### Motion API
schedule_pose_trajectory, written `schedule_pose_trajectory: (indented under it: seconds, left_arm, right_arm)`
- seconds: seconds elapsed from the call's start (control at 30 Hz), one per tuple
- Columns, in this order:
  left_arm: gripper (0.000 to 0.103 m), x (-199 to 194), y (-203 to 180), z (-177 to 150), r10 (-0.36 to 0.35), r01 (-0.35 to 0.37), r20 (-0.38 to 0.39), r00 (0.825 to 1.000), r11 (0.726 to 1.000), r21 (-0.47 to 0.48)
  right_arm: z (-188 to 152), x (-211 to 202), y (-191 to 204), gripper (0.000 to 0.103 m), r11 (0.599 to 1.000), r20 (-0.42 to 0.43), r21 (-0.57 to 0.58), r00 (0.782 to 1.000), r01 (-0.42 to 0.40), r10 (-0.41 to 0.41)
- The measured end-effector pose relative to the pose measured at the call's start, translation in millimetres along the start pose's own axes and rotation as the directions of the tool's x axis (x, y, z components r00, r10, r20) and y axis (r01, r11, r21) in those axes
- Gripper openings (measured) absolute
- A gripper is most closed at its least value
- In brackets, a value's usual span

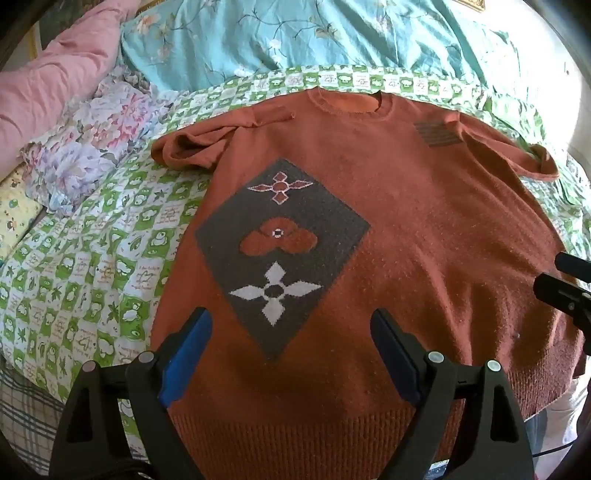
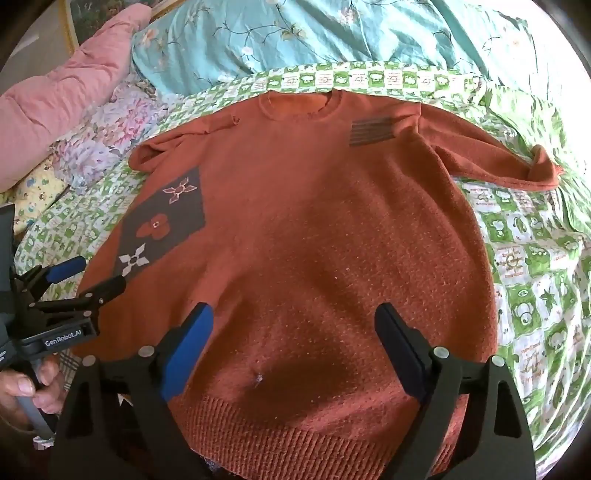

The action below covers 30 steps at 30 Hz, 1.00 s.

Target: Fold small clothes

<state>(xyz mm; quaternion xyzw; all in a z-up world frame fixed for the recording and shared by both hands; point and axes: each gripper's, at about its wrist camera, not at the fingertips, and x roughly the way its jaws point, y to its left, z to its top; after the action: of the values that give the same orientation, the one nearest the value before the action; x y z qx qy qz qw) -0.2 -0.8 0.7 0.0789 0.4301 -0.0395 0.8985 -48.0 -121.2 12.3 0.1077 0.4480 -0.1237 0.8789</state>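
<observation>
A pink quilt [image 1: 55, 70] and a crumpled floral cloth [image 1: 92, 140] are lying pushed off to the left side of the bed, apparently to leave the middle free for folding. On the green-checked bedsheet [image 1: 74, 258] the orange sweater [image 1: 406, 240] is lying front up and spread flat, collar toward the far turquoise bedding [image 1: 295, 33] and ribbed hem toward the person, which is the layout a fold needs to start from. Its left sleeve [image 1: 192, 146] is lying bunched and doubled beside the body, so it is probably going to need smoothing or tucking first. The grey diamond patch [image 1: 280, 251] with its flower motifs is sitting on the left half of the chest.

The left gripper [image 1: 291, 354] is hovering over the lower part of the sweater just above the hem, its jaws standing wide apart with nothing between them. The right gripper [image 2: 295, 350] is hanging over the lower right half in the same way, jaws spread wide and empty. Both are pointing down at the cloth, seemingly poised to take hold. The right sleeve [image 2: 498, 158] is stretching outward across the sheet, ending in a curled cuff.
</observation>
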Motion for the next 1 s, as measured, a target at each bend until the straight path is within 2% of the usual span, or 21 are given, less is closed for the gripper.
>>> schedule_pose_trajectory:
  seconds: [0.43,1.0]
  left_arm:
    - [0.088,-5.3,-4.3,2.7,-0.02,0.02,0.006,1.0,1.0,0.013]
    - [0.088,-1.3,0.0,2.8,-0.036,0.036,-0.023,0.999,0.999,-0.002]
  right_arm:
    - [3.2,1.7,-5.2,0.089,1.0,0.005,0.004,1.0,-0.013,0.013]
    - [5.7,2.8,-1.4,0.089,0.999,0.013,0.011,0.999,-0.046,0.046]
